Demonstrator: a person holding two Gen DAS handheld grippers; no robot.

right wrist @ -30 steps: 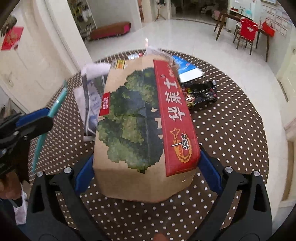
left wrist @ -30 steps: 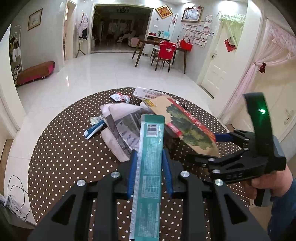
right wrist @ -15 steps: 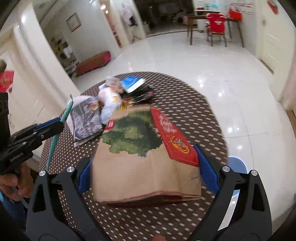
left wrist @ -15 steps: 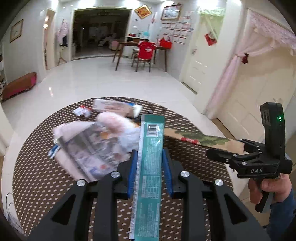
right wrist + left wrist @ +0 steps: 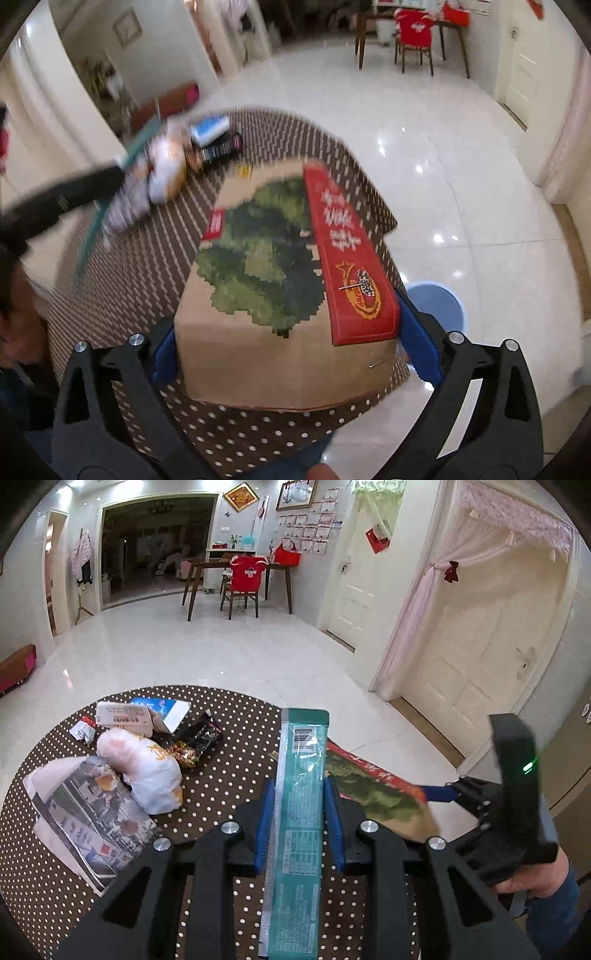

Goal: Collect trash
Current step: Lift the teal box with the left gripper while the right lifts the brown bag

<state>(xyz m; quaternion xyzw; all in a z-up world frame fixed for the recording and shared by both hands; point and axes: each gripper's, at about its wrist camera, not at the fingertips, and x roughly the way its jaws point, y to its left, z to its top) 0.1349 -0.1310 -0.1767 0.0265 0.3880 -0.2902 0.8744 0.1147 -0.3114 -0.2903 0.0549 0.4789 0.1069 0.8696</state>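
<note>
Left view: left gripper (image 5: 298, 821) pinching teal wrapper (image 5: 297, 834), raised over dotted table (image 5: 55, 893); newspaper (image 5: 88, 816), white bag (image 5: 144, 768) lying there.
Right view: right gripper (image 5: 291, 343) clamping paper bag (image 5: 273, 295) past table edge; blue bin (image 5: 437, 306), perhaps, below.

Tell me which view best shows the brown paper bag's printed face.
The right wrist view: the brown paper bag fills it face-on between the right gripper jaws, slightly blurred. The left wrist view shows it edge-on, partly behind the teal wrapper.

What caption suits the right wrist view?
Right hand-held gripper carries a paper bag above a dotted table towards a blue bin.
</note>
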